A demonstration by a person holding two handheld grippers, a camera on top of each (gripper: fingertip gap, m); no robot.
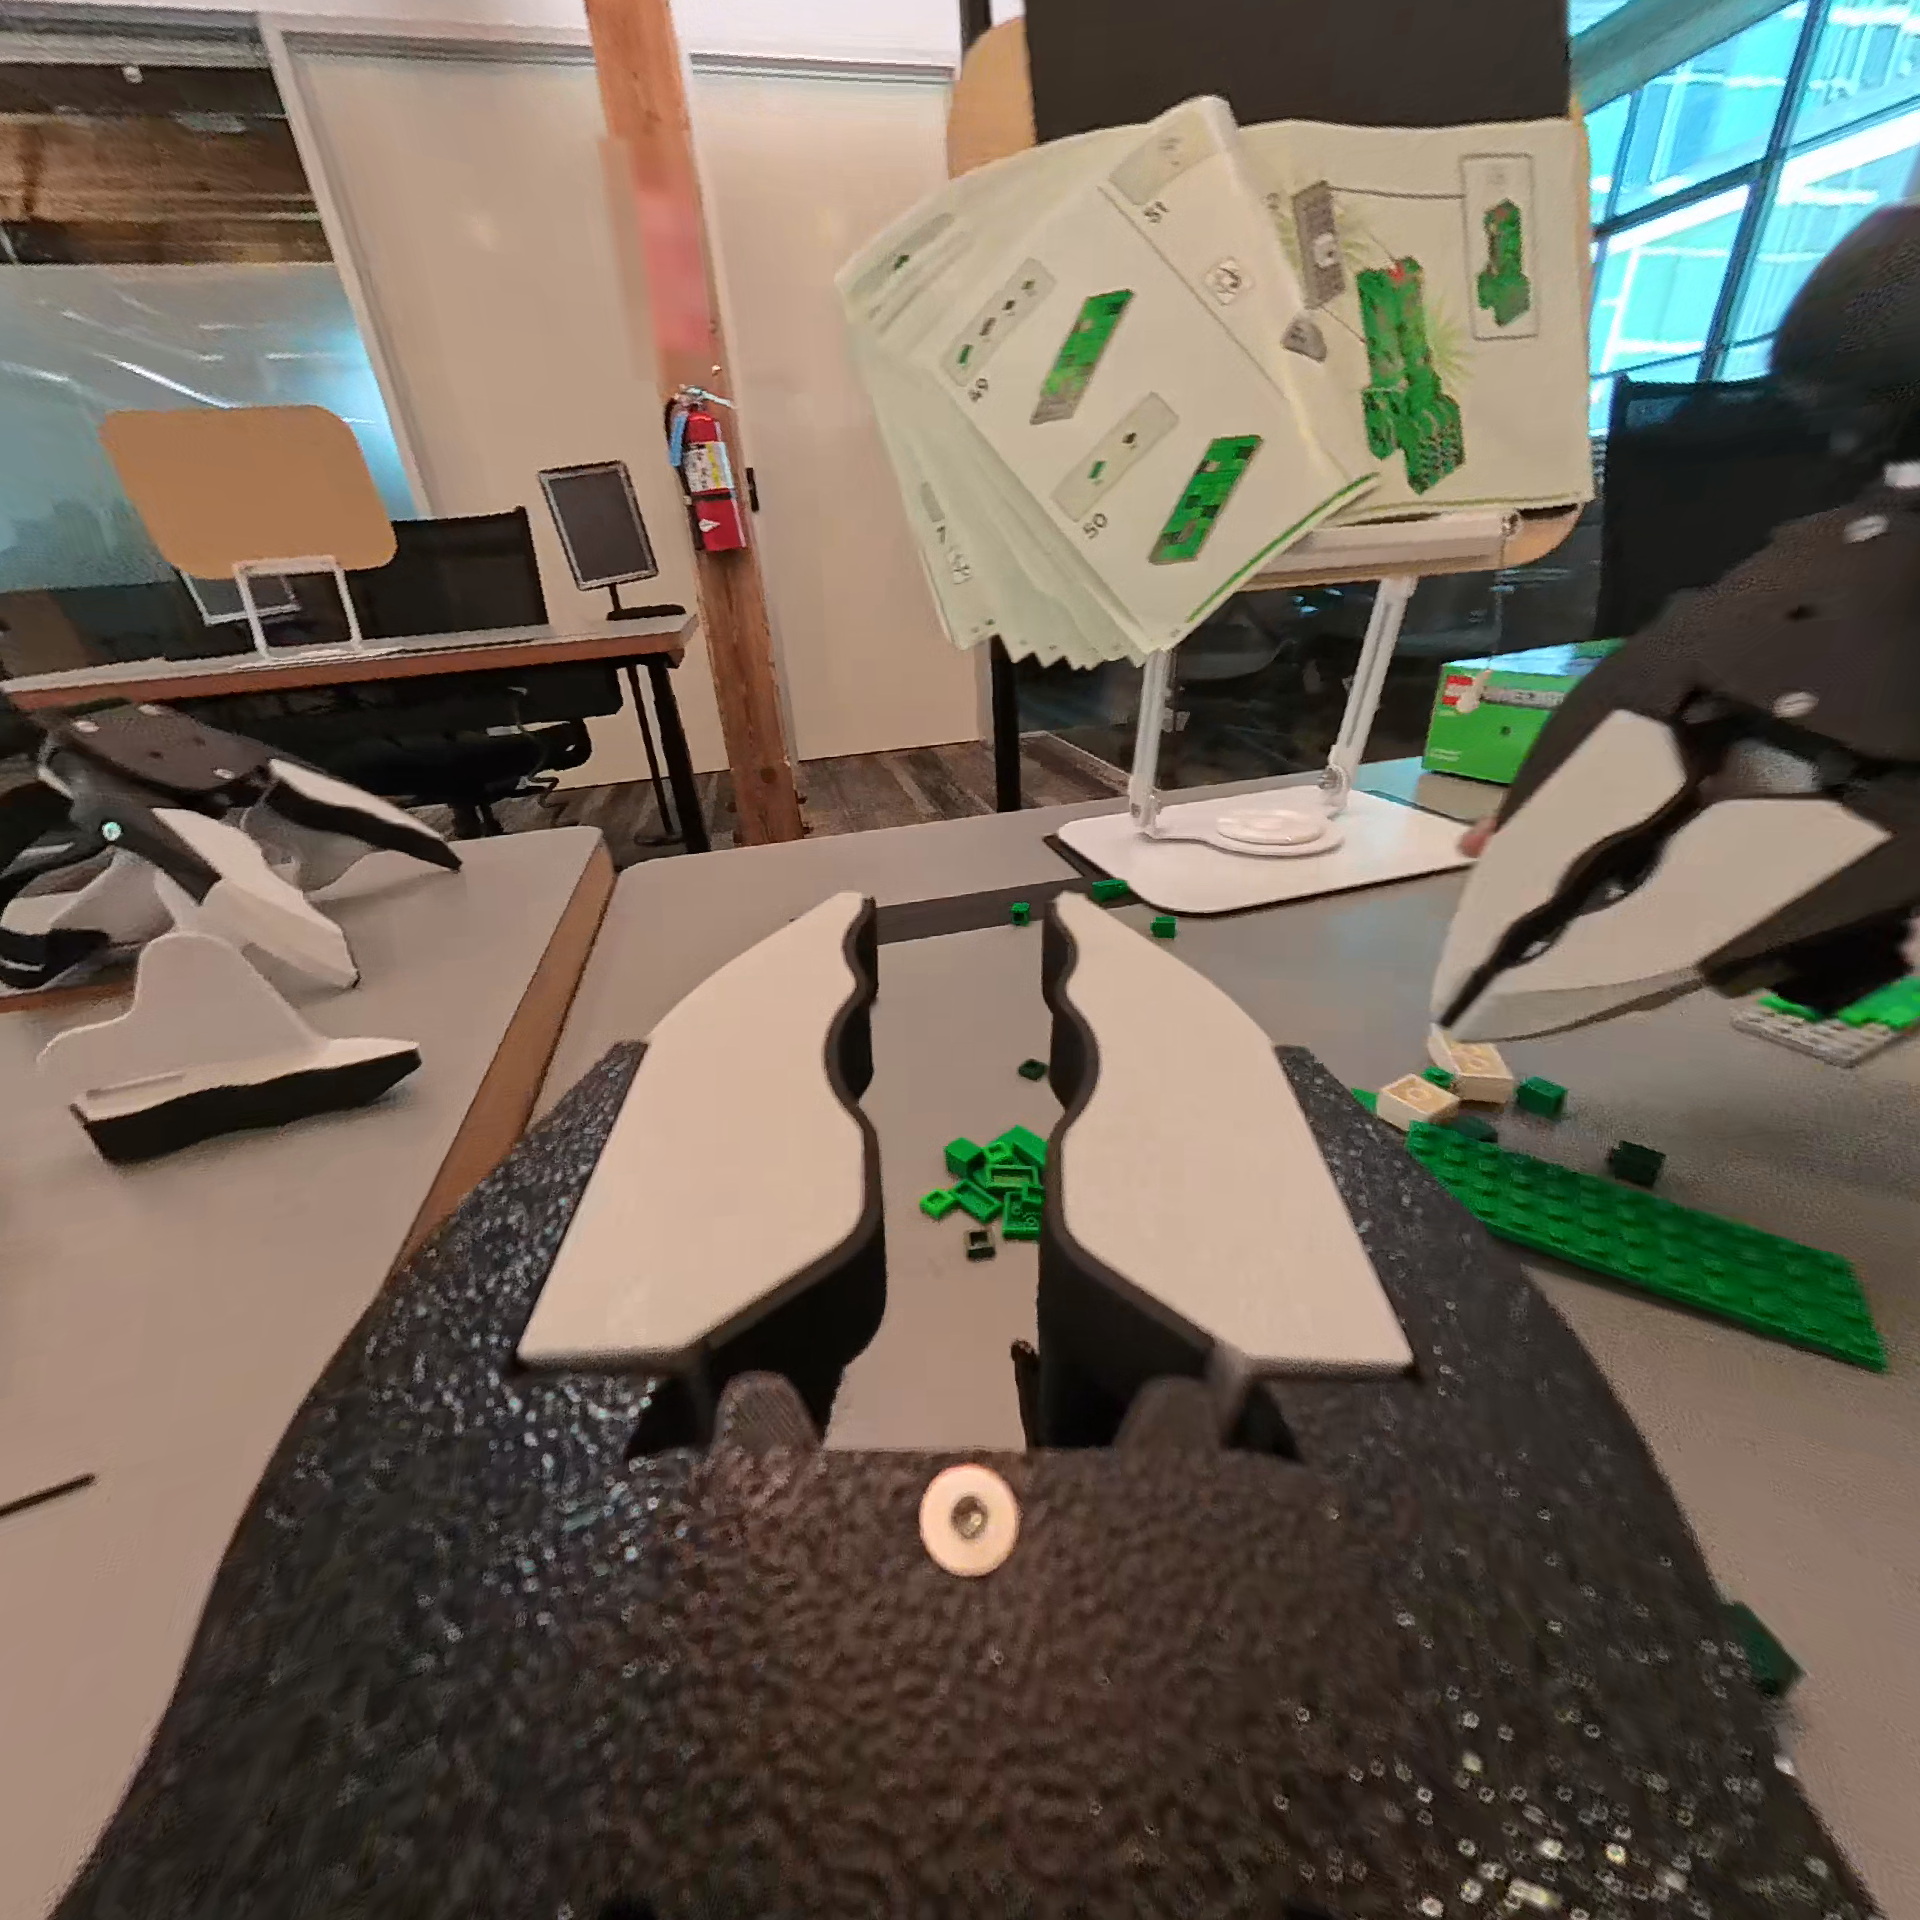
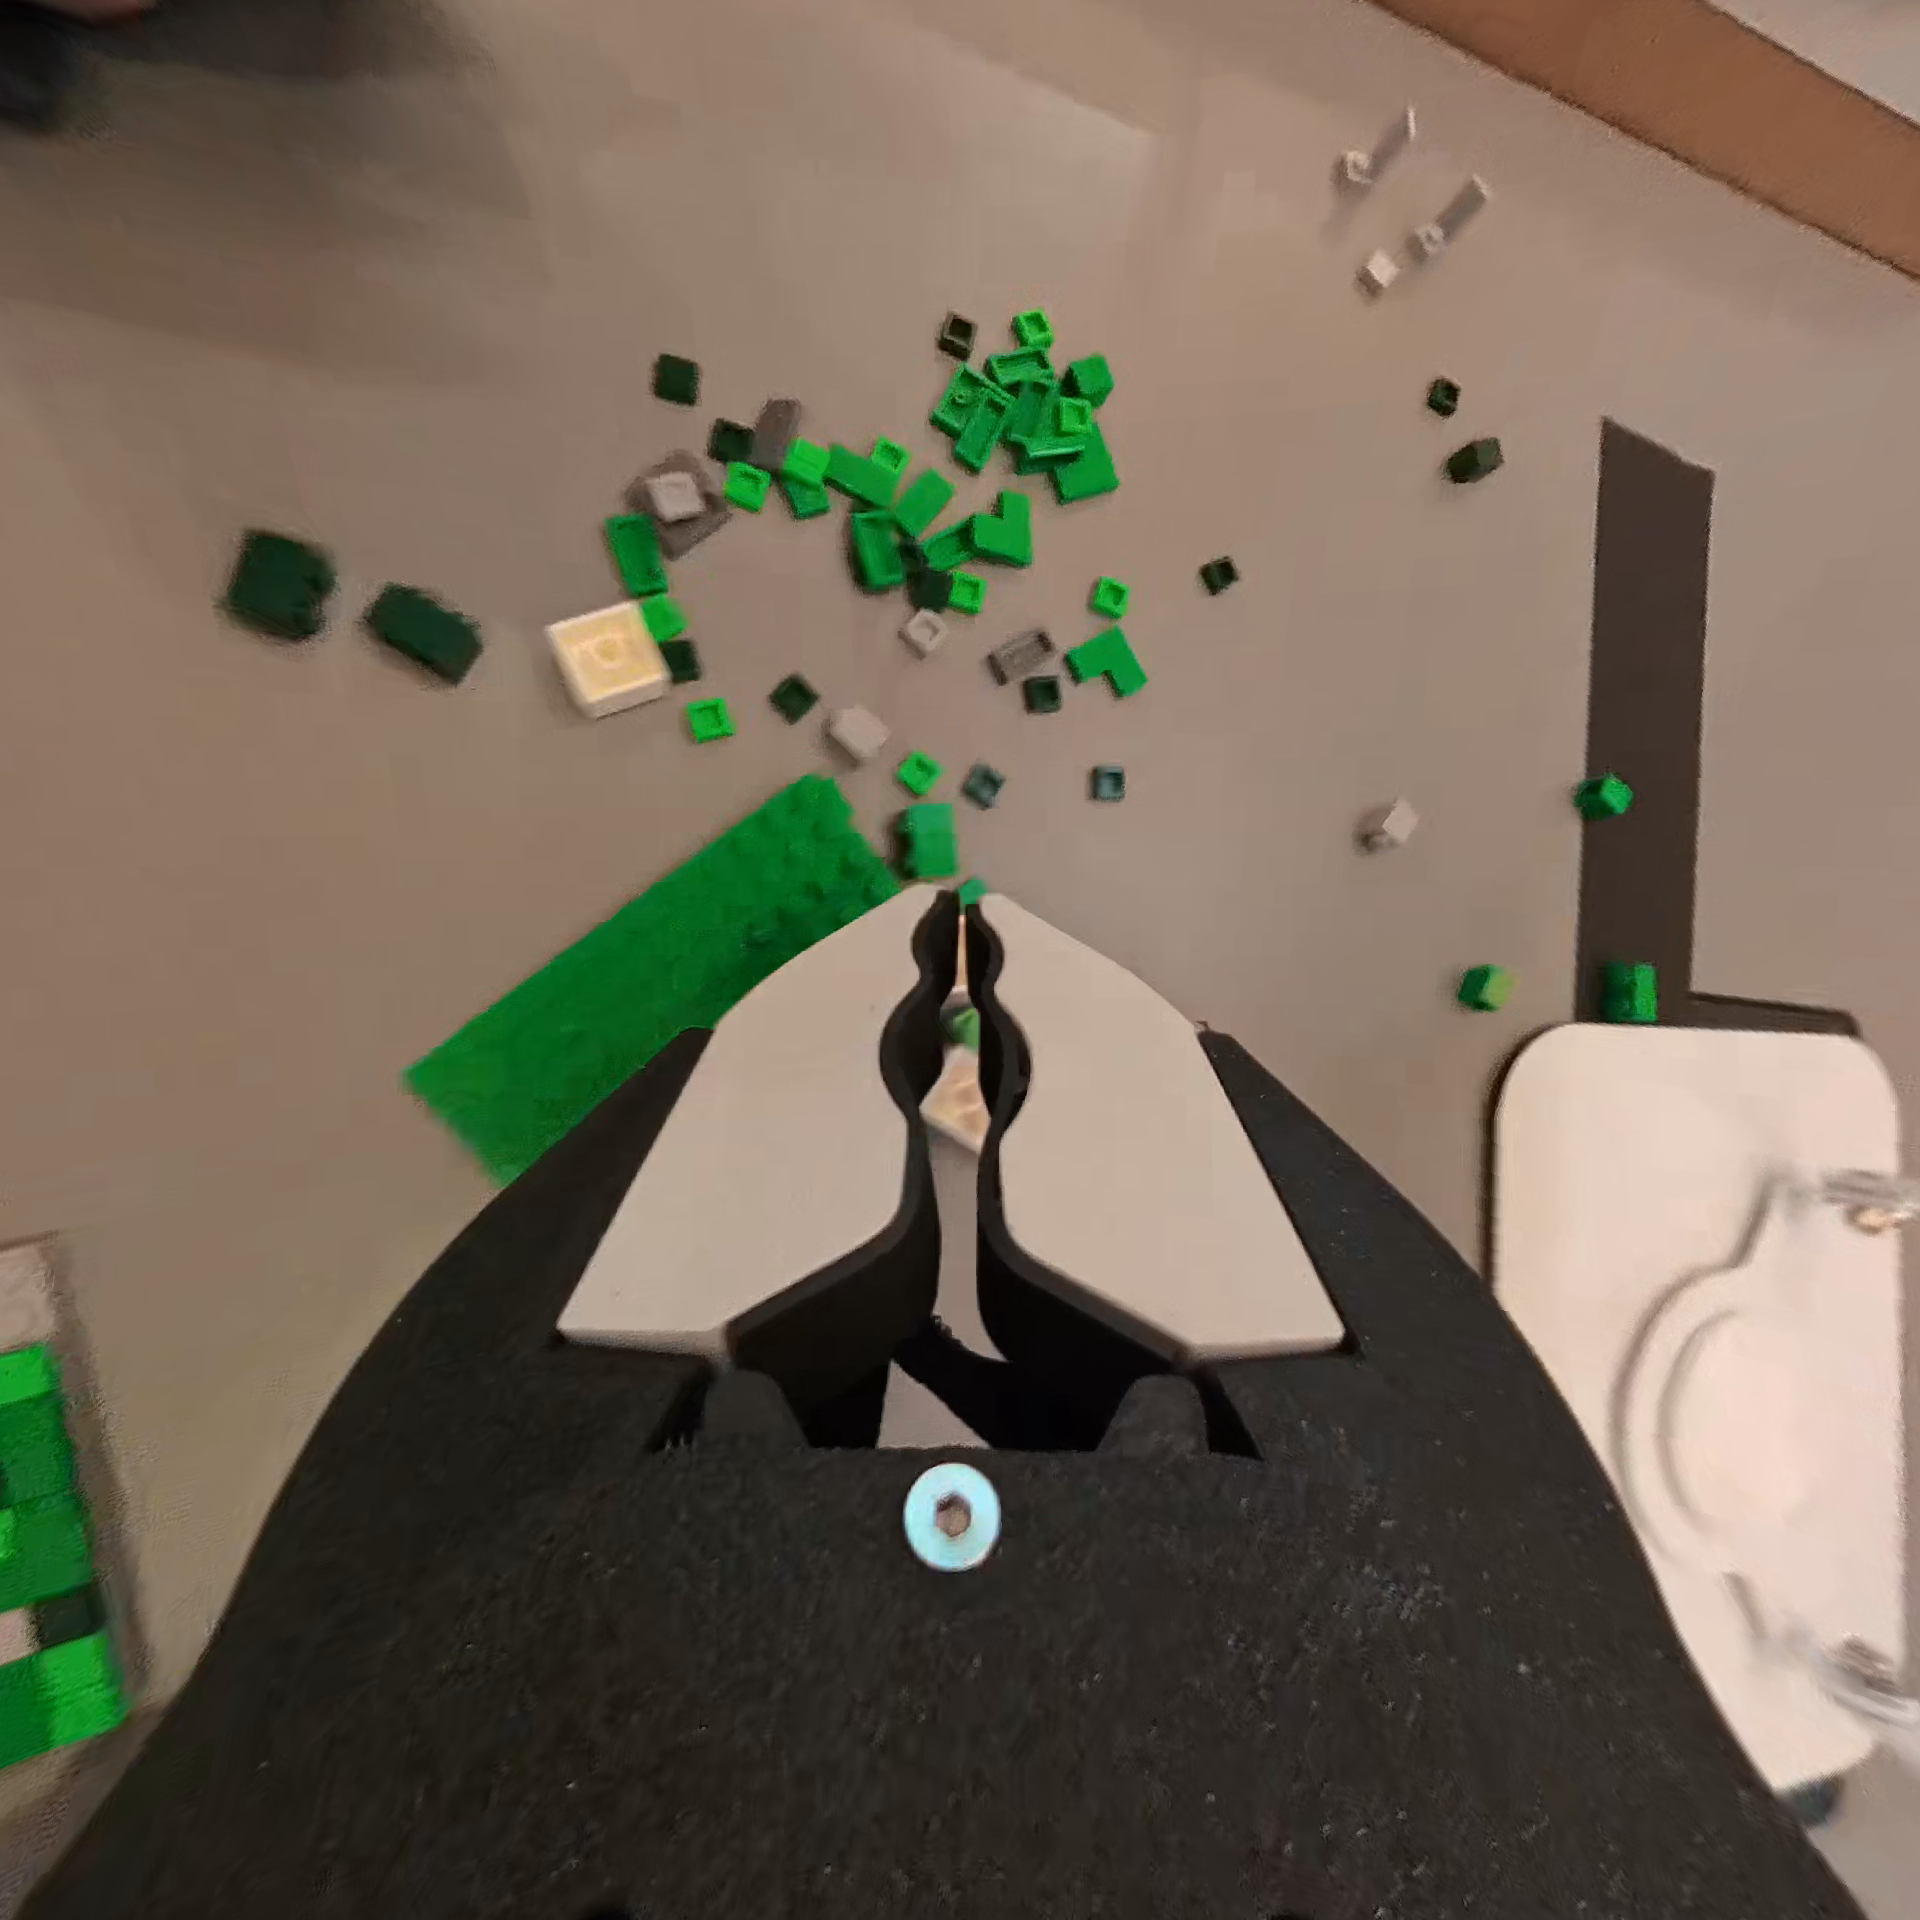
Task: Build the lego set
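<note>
The left tool (image 1: 958,935) is hovering over the smooth grey desk (image 1: 727,935) with its two wavy-edged, white-faced fingers (image 1: 727,1143) standing apart and nothing between them; a small heap of glossy bright-green plastic tiles (image 1: 992,1179) is lying on the desk below the gap. At 3 o'clock of that heap a long studded green baseplate (image 1: 1652,1236) is lying flat, with cream square bricks (image 1: 1449,1081) at its far end.

The right tool (image 2: 961,904) is pointing down at the desk, its fingers closed to a thin slit at the tips. A tiny green piece (image 2: 974,890) is sitting right at the tips, but whether the pads are pinching it cannot be told; the view is blurred. At 10 o'clock of the tips the baseplate is lying; at 12 o'clock a scatter of square studs, flat tiles and L-shaped pieces (image 2: 935,499) in light green, dark green and grey is spreading out, with a cream brick (image 2: 606,657) at 11 o'clock.

At 4 o'clock, a white rounded stand base (image 2: 1704,1351) is resting on the desk, beside black tape strips (image 2: 1647,717). In the left view this stand is carrying an open paper instruction booklet (image 1: 1195,364). Spare tools (image 1: 208,862) are lying on a neighbouring desk at 9 o'clock.
</note>
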